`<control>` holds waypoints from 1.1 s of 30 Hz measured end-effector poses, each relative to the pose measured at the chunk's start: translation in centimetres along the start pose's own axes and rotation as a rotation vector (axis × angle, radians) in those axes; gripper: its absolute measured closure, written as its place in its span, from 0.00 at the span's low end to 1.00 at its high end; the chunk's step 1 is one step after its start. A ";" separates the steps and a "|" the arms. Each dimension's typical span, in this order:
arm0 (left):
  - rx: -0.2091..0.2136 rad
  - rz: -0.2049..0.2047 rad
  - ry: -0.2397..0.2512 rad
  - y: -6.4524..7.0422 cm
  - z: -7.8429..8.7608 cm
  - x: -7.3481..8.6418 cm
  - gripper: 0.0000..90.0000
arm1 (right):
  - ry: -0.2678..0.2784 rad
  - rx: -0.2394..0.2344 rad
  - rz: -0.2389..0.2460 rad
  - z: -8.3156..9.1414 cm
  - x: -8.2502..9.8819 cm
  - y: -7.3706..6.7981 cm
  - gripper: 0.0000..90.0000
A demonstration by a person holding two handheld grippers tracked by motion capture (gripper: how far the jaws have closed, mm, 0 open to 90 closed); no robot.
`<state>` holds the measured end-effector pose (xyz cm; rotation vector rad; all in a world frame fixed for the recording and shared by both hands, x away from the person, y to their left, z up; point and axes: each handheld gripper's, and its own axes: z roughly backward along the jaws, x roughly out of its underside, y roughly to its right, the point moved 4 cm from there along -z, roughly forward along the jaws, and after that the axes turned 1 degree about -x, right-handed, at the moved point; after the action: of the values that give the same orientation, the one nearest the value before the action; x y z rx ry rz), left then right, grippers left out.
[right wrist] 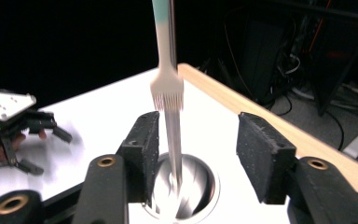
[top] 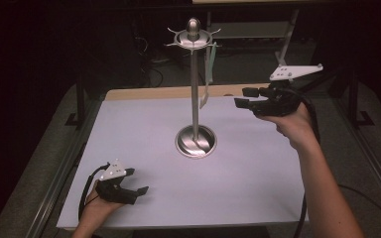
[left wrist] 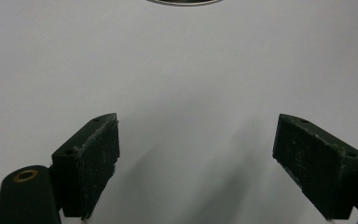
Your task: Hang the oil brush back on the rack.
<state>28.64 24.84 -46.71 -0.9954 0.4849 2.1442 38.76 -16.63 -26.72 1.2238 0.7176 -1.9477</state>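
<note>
A tall metal stand (top: 195,94) rises from a round base (top: 196,141) at the middle of the white table, with a ring of hooks at its top (top: 193,33). A pale utensil with a green handle (top: 210,64) and a toothed head (right wrist: 167,88) hangs from one hook beside the pole. My right gripper (top: 240,97) is held in the air to the right of it, jaws open and pointing at it, nothing between the pads (right wrist: 198,140). My left gripper (top: 138,181) lies low at the front left, open and empty (left wrist: 196,140), facing the base (left wrist: 184,2).
The white table top (top: 144,129) has a wooden strip along its far edge (top: 154,92). Metal frame rails (top: 64,163) run down the left side. Dark equipment and cables (right wrist: 279,56) stand behind the table.
</note>
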 end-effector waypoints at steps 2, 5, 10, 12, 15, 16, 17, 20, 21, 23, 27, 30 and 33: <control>0.000 -0.003 0.001 -0.1 0.1 0.0 0.16 | -0.009 0.008 -0.007 -0.1 1.1 0.1 0.50; 0.004 0.001 0.004 -0.1 0.0 0.1 0.16 | -0.017 0.020 -0.021 -0.3 2.6 0.1 0.48; 0.011 -0.003 -0.002 -0.1 0.0 0.2 0.16 | -0.007 0.036 -0.037 -0.3 4.7 0.0 0.44; 0.011 0.001 -0.001 0.0 0.0 0.2 0.16 | 0.002 0.046 -0.039 -0.2 5.5 0.1 0.43; 0.010 -0.001 -0.001 -0.1 -0.1 0.3 0.16 | 0.004 0.065 -0.044 0.0 6.5 0.1 0.40; 0.010 -0.002 -0.002 -0.1 -0.1 0.3 0.16 | 0.006 0.065 -0.052 0.1 6.9 0.1 0.40; 0.012 0.000 0.000 0.0 -0.2 0.3 0.16 | -0.002 0.068 -0.055 0.1 7.2 0.2 0.38; 0.014 -0.002 -0.008 0.0 -0.2 0.3 0.16 | -0.012 0.081 -0.058 0.1 8.5 0.2 0.38; 0.015 -0.004 -0.007 0.0 -0.3 0.3 0.16 | -0.019 0.085 -0.056 0.1 9.0 0.1 0.37; 0.017 0.003 -0.001 0.1 -0.3 0.3 0.16 | -0.028 0.088 -0.069 0.1 9.8 0.1 0.37; 0.019 0.003 -0.003 0.2 -0.3 0.3 0.16 | -0.057 0.105 -0.088 0.1 11.5 0.0 0.33; 0.019 -0.001 -0.005 0.1 -0.3 0.4 0.16 | -0.060 0.118 -0.095 0.2 12.6 -0.1 0.32; 0.020 -0.002 -0.003 0.1 -0.2 0.4 0.16 | -0.070 0.122 -0.109 0.3 13.8 -0.1 0.32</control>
<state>28.44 24.81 -47.16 -0.9809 0.5023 2.1345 34.45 -20.57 -39.25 1.2033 0.6498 -2.1400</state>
